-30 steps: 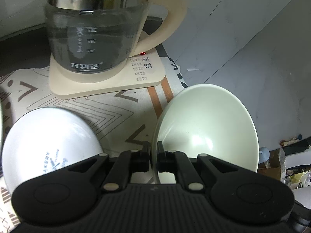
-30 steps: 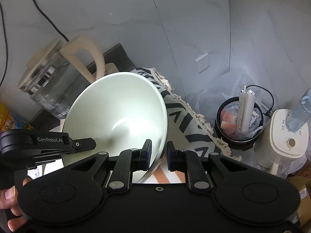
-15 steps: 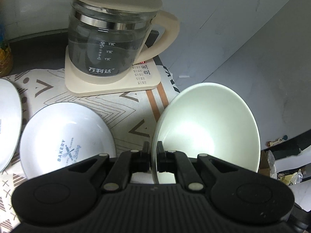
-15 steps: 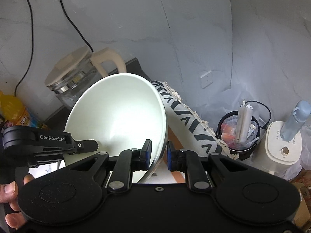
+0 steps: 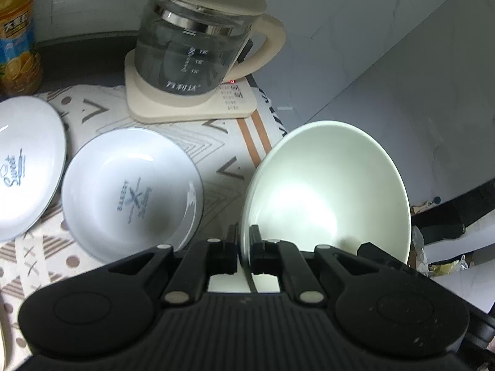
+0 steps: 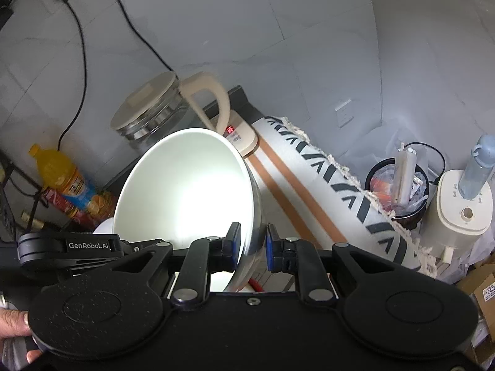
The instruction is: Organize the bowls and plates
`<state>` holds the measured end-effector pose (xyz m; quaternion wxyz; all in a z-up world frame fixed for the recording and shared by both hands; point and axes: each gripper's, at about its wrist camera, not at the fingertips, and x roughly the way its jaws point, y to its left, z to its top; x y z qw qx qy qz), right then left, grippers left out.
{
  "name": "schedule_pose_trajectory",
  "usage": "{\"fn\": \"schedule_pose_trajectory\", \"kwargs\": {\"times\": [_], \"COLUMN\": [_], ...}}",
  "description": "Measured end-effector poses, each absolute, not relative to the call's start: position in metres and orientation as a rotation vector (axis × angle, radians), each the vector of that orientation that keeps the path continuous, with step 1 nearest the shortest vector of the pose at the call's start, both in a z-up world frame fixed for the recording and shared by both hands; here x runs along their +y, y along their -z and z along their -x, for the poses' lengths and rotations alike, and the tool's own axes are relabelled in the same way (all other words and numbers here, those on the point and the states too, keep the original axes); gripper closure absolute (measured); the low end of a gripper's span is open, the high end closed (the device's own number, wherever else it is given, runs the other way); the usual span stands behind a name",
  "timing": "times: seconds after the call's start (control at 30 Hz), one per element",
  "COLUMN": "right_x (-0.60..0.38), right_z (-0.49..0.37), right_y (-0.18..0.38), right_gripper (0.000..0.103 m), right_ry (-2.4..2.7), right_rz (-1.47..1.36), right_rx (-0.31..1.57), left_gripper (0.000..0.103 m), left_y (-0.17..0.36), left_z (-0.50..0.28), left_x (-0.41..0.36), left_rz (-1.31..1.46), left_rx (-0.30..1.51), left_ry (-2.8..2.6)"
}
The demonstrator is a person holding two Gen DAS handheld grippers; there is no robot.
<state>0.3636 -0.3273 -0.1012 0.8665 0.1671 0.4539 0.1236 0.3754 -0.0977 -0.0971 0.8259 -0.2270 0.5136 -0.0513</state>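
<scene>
A pale green bowl (image 5: pixel 324 194) hangs tilted above the patterned tablecloth (image 5: pixel 173 133), gripped from both sides. My left gripper (image 5: pixel 244 247) is shut on its left rim. My right gripper (image 6: pixel 252 244) is shut on the opposite rim of the same bowl (image 6: pixel 185 191), its blue pads pressing the wall. In the right wrist view the left gripper (image 6: pixel 68 245) reaches in from the left. A white deep plate printed "BAKERY" (image 5: pixel 133 194) lies on the cloth left of the bowl. Beside it lies a second white plate (image 5: pixel 24 167).
A glass kettle (image 5: pixel 191 46) stands on its cream base at the back. An orange juice bottle (image 5: pixel 15 37) is at the far left. The table edge with the cloth's fringe (image 6: pixel 355 185) drops to a bin (image 6: pixel 396 185) and a white appliance (image 6: pixel 461 210). A person's hand (image 6: pixel 12 324) holds the left gripper.
Both grippers have risen and pulled back from the kettle with the bowl between them. The kettle looks smaller and farther, and the two white plates have come into the left wrist view.
</scene>
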Motion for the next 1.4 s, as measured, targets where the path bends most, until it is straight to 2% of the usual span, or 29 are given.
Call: {"fn": "schedule_pose_trajectory", "kwargs": {"times": [0.5,0.97,1.4], "right_x": [-0.315,-0.306,-0.286], "right_z": [-0.331,-0.322,-0.324], "right_y": [0.118,0.13,0.137], "right_gripper": [0.087,0.09,0.088], "right_ry": [-0.294,-0.266,-0.28], "right_rz": [-0.331,-0.278,-0.165], "right_rx": [1.027,1.051,1.068], "left_gripper": [0.097,0.096,0.094], "left_y": [0.124,0.146,0.119], "left_z": [-0.328,-0.321,-0.319], "left_x": [-0.078,-0.074,-0.047], "left_rz": [0.504,0.477,0.501], "left_rx": [1.195,1.273,1.208], "left_ry": [0.106,0.065,-0.003]}}
